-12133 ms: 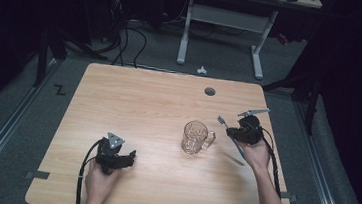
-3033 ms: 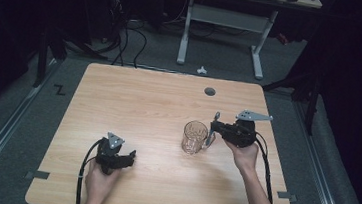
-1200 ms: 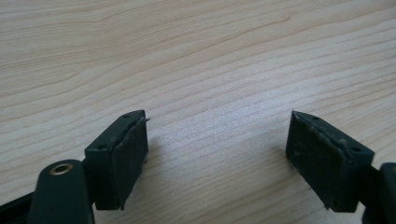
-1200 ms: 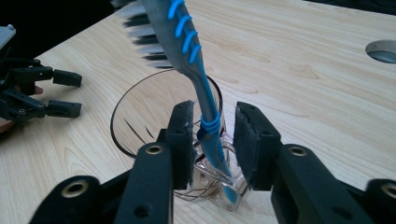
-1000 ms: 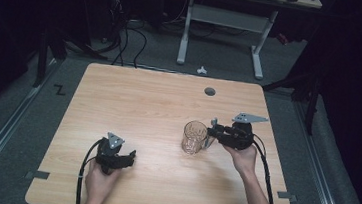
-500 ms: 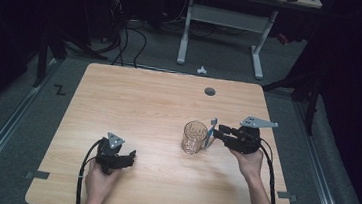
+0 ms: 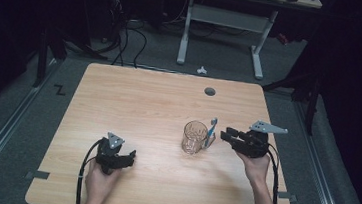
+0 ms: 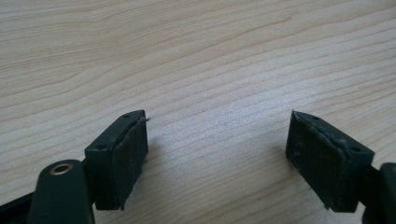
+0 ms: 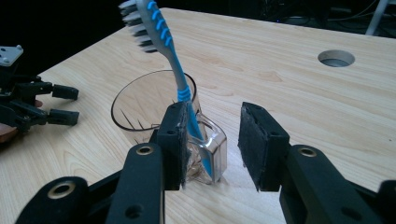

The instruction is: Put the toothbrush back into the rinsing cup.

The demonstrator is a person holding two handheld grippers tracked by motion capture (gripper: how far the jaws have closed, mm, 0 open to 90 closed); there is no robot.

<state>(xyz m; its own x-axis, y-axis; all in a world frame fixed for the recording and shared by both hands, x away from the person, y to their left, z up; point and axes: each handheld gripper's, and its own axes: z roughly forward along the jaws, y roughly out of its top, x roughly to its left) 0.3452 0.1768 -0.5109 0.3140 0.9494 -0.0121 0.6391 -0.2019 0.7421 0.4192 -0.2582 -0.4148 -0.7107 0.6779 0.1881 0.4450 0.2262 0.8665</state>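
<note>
A clear glass mug (image 7: 194,137) (image 9: 149,107) stands right of the table's middle. A blue and white toothbrush (image 7: 211,130) (image 9: 163,44) stands in it, bristles up, leaning over the rim on the handle side. My right gripper (image 7: 225,135) (image 9: 212,140) is level, just right of the mug. Its jaws are open and have just closed a little. The mug's handle and the brush's shaft lie just ahead of the gap, and the pads press on nothing. My left gripper (image 7: 131,156) (image 8: 217,144) rests open on bare wood at the front left, holding nothing.
The wooden table (image 7: 158,105) has a round cable hole (image 7: 210,91) (image 9: 335,58) at the back right. Behind the table are a white desk frame (image 7: 224,18), floor cables and a small white object (image 7: 201,70). Metal rails run along both sides.
My right gripper has drawn back to the right, away from the mug, and the toothbrush stays standing in the mug. The left gripper has not moved.
</note>
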